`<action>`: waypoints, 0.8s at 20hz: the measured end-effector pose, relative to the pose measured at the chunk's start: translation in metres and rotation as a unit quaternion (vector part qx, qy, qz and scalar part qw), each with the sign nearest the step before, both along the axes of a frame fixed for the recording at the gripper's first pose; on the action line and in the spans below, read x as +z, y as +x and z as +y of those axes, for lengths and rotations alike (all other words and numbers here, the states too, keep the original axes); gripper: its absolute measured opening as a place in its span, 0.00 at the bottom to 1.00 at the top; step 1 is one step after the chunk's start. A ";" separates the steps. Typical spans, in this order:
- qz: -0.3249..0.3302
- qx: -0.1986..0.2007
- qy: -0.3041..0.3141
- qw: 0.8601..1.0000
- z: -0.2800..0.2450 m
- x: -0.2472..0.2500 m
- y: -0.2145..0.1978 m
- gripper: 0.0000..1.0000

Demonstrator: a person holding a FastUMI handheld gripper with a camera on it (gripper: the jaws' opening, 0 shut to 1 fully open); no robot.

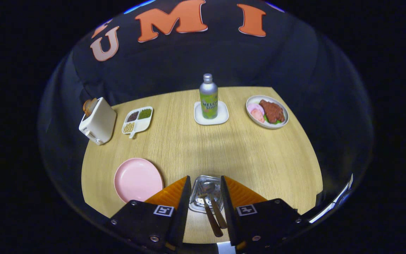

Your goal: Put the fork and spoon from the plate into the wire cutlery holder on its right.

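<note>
Gripper view: gripper (205,197) parted above holder (197,206), seemingly holding cutlery (214,215).

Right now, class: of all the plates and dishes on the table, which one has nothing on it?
The pink plate, just left of the gripper, whose open fingers flank the cutlery holder. The others carry a bottle, beans or food.

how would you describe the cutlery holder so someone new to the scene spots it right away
Start at the wooden table and find the empty pink plate at its near side. Just right of that plate, between the open gripper's fingers, sits the wire cutlery holder. It is the only silvery mesh container, with two brown-handled utensils sticking out of it.
</note>
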State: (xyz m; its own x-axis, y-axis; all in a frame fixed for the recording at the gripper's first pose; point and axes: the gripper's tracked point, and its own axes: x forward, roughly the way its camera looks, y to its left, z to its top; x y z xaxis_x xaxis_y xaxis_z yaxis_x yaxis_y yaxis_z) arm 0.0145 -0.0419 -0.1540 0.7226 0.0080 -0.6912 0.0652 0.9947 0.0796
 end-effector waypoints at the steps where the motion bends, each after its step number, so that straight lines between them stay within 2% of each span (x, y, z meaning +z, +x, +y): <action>1: -0.025 0.000 0.005 1.000 0.003 0.009 0.006 0.59; 3: -0.071 0.000 0.016 0.997 0.010 0.026 0.013 0.70; 7: -0.171 0.004 0.003 0.985 0.017 0.057 0.034 0.82; 11: -0.238 0.018 -0.024 0.971 0.030 0.077 0.041 0.87; 16: -0.310 0.033 -0.017 0.950 0.054 0.104 0.042 0.90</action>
State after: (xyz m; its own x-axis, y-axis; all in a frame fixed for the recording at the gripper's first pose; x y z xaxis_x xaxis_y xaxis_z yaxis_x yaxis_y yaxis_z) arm 0.0568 0.0118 -0.0503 0.9897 0.0532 -0.1328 -0.0469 0.9976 0.0505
